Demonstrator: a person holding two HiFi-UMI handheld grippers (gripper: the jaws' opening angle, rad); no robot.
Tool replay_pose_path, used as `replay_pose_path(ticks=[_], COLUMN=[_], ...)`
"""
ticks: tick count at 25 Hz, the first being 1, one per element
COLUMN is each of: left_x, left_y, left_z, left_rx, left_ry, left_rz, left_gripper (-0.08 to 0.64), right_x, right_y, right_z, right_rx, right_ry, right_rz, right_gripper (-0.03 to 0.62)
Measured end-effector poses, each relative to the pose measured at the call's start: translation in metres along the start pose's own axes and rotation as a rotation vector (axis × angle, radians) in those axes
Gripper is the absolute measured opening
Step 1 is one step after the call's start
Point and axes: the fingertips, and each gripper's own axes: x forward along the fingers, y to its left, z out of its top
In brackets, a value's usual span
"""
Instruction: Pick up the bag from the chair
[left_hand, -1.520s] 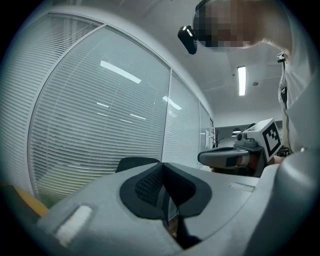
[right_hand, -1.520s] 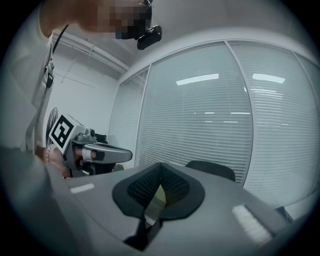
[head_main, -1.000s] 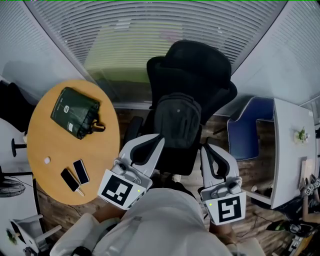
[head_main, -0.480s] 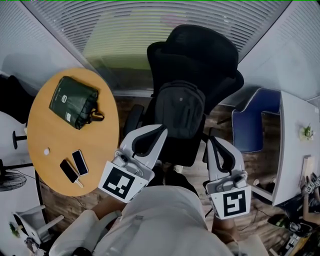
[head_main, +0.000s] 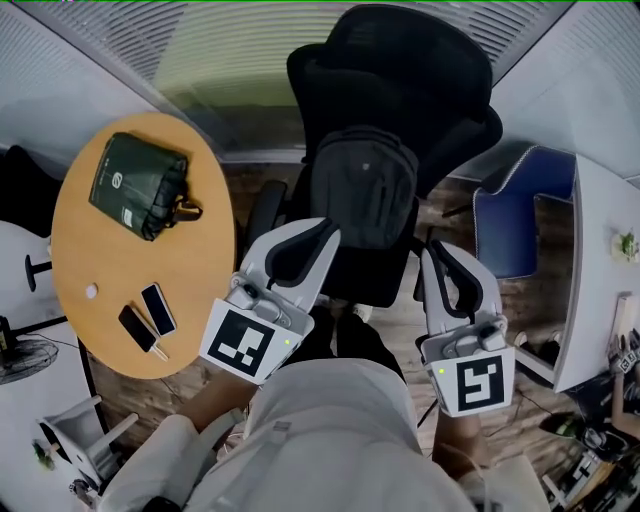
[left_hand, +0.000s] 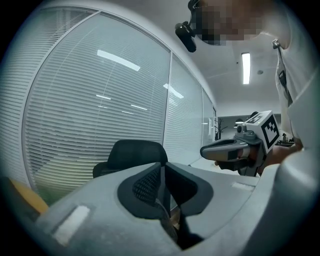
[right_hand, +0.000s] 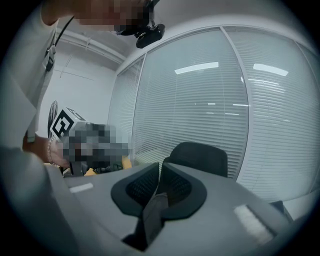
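Note:
A black backpack (head_main: 366, 196) leans upright on the seat of a black office chair (head_main: 400, 70), seen from above in the head view. My left gripper (head_main: 325, 232) is shut on nothing, its tip beside the backpack's lower left corner. Just right of the seat's front, my right gripper (head_main: 437, 250) is also shut and empty. In the left gripper view the left gripper (left_hand: 163, 165) has its pads together, with the chair's backrest (left_hand: 135, 152) beyond. The right gripper (right_hand: 161, 167) also points at the backrest (right_hand: 200, 156). Both gripper views hide the backpack.
A round wooden table (head_main: 70, 250) stands at the left with a green bag (head_main: 138, 183) and two phones (head_main: 148, 316). A blue chair (head_main: 510, 225) and a white desk (head_main: 600, 250) are at the right. Window blinds run behind the chair.
The chair, backpack and both grippers have shifted upward in the head view and look slightly nearer. Both grippers stay shut at the seat's front.

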Motion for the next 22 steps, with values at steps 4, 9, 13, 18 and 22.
replay_pose_path(ticks=[4,9,13,18,22], left_x=[0.008,0.020,0.031,0.043,0.054], left_y=[0.008,0.025,0.039,0.055,0.070], left_z=[-0.017,-0.042,-0.066,-0.103,-0.132], left_rx=[-0.007,-0.014,-0.017,-0.035,-0.036], left_ry=[0.019,0.042,0.063,0.095,0.111], left_rz=[0.000,0.013,0.031,0.050,0.074], left_gripper=[0.031,0.031,0.040,0.044,0.055], right_x=[0.013,0.030,0.048,0.062,0.074], right_y=[-0.003,-0.009,-0.009,-0.018,-0.028], right_z=[-0.020,-0.056,-0.080,-0.114,-0.143], right_rx=[-0.008,-0.022,-0.014,-0.045,-0.052], right_ry=[0.030,0.082,0.102,0.142,0.180], right_rz=[-0.007,-0.005,-0.001,-0.031,-0.051], right_gripper=[0.031,0.035,0.050,0.051,0.054])
